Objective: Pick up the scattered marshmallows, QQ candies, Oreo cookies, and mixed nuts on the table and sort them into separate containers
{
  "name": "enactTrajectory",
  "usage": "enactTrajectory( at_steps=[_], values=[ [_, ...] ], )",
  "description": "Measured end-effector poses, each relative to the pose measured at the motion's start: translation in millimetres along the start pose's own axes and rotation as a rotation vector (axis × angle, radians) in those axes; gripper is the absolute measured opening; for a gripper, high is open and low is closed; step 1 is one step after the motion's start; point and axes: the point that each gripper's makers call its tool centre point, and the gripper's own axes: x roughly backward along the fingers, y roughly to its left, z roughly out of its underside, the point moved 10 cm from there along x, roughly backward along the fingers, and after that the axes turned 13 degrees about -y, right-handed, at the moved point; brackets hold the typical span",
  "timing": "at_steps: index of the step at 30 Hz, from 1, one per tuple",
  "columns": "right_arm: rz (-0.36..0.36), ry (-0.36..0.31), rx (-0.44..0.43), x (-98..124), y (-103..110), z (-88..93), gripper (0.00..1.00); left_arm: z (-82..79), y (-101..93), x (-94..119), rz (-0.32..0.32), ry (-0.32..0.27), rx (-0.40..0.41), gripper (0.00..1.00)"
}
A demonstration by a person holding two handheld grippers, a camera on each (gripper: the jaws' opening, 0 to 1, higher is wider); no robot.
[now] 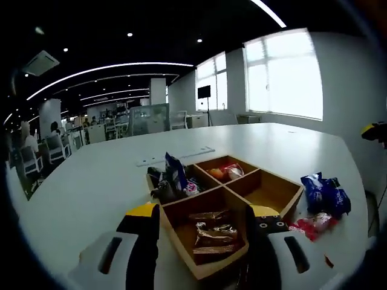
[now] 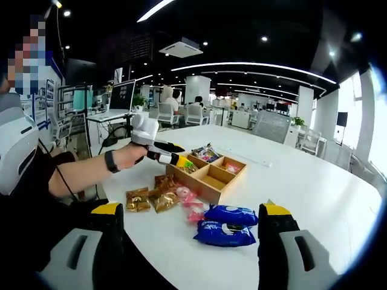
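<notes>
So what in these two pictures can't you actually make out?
- Left gripper view: the far left compartment of the tray is screened by a standing blue packet.
- Right gripper view: the tray's inside is hidden by its near wall and the left gripper.
- Printing on the blue packs: too small to read.
- Left gripper's fingers: too small to judge in the right view.

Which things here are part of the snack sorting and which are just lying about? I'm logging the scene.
Job:
wooden tray
blue packets
pink packets
brown packets
left tongs
right tongs

Lying about:
chairs
monitor
desks
</notes>
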Motion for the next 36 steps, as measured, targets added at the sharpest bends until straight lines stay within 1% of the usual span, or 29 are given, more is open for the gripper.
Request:
enactTrajectory(
  at_steps=[3, 9, 12, 20, 23, 27, 30, 34, 36],
  values=[
    [-0.001, 0.001, 0.002, -0.2, 0.1, -0.2, 0.87, -1.2, 1.6, 1.5, 0.007, -0.006, 0.004, 0.66],
    [-0.004, 0.003, 0.006, -1.3, 0.0, -0.8, 0.87, -4.4, 2.4, 5.3, 0.024, -0.025, 0.004, 0.73],
    [-0.004, 0.002, 0.007, -1.4, -0.1, -1.4, 0.87, -4.0, 4.3, 5.7, 0.018, -0.028, 0.009, 0.8],
    [-0.004, 0.003, 0.01, -1.5, 0.1, -1.8, 0.87, -8.9, 1.8, 11.3, 0.042, -0.034, -0.004, 0.91],
    [-0.005, 0.003, 0.01, -1.6, 0.2, -2.0, 0.87, -10.8, 1.0, 14.2, 0.051, -0.036, -0.008, 0.97],
    [-0.004, 0.005, 0.01, -2.3, 0.2, -1.1, 0.87, -14.6, 0.7, 20.1, 0.042, -0.045, -0.019, 0.97],
    [-0.003, 0.005, 0.009, -2.5, 0.4, -0.8, 0.87, -16.6, 1.2, 24.7, 0.043, -0.044, -0.02, 0.97],
    [-0.003, 0.006, 0.009, -2.2, 0.7, -0.5, 0.87, -20.7, -3.0, 34.8, 0.048, -0.055, -0.016, 0.97],
    [-0.004, 0.006, 0.008, -2.7, 0.9, 0.0, 0.87, -20.6, -2.0, 34.9, 0.056, -0.056, -0.02, 0.97]
  ],
)
